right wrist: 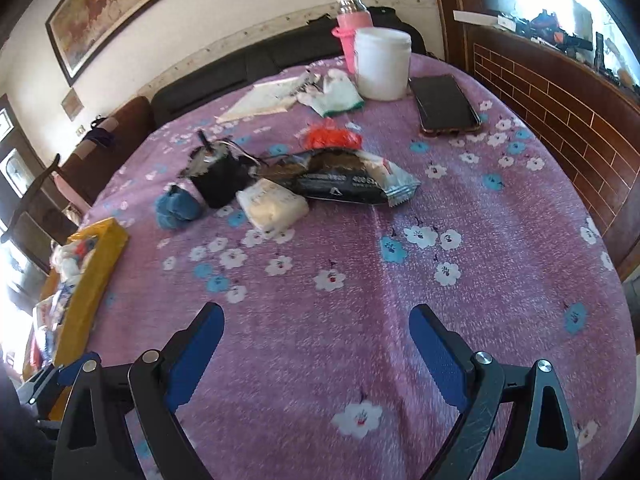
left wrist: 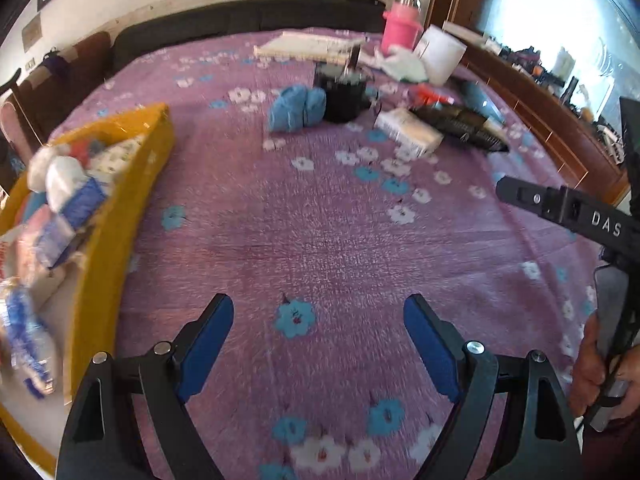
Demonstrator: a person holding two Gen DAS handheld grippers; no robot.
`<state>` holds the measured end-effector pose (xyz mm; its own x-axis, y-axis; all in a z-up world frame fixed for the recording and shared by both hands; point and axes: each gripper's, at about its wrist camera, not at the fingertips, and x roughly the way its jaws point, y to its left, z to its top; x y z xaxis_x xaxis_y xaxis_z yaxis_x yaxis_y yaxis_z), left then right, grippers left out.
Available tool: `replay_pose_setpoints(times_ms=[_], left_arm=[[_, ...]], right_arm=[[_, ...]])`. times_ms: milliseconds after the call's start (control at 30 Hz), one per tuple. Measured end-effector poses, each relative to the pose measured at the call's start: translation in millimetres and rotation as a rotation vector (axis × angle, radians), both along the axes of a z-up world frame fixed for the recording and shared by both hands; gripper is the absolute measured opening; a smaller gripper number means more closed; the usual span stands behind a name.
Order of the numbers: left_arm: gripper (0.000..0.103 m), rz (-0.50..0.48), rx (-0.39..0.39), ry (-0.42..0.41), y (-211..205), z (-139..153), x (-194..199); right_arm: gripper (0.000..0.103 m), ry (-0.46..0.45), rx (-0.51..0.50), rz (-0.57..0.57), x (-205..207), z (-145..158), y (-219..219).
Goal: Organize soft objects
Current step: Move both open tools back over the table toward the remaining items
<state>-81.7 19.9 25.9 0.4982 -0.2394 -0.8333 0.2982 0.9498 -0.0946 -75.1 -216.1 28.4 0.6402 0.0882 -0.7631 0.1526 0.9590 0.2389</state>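
Both wrist cams sit low over the worktop (left wrist: 320,220), facing the black motor (left wrist: 344,94); shared: motor (right wrist: 220,182), yellow box (right wrist: 94,276) left of it.

From my left wrist feed the yellow bin (left wrist: 120,216) runs off the left edge, and its contents (left wrist: 60,200) are smeared with blur; I can't tell the items apart. The right gripper (left wrist: 560,206) enters from the right edge, fingers out of frame. On my right feed, the print on the black packet (right wrist: 344,186) is too small to read.
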Motion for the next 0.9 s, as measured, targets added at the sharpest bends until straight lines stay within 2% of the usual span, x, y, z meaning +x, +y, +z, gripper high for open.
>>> replay_pose_setpoints(times_ms=[33,200,267,900], left_arm=[[0.086,0.0,0.003,0.016,-2,-5,3],[0.103,-0.043,0.057,-0.006,-16,-15,3],[0.103,-0.051,0.102,-0.01,-22,-16,1],[0.103,-0.05,0.099,-0.008,-21,-16,1]], right_arm=[[0.096,0.012,-0.002,-0.005,5,-4,-2],[0.097,0.026,-0.01,-0.029,21,-18,-8],[0.102,0.026,-0.026,-0.028,24,-19,-5],[0.102,0.026,-0.044,-0.042,23,-22,-5]])
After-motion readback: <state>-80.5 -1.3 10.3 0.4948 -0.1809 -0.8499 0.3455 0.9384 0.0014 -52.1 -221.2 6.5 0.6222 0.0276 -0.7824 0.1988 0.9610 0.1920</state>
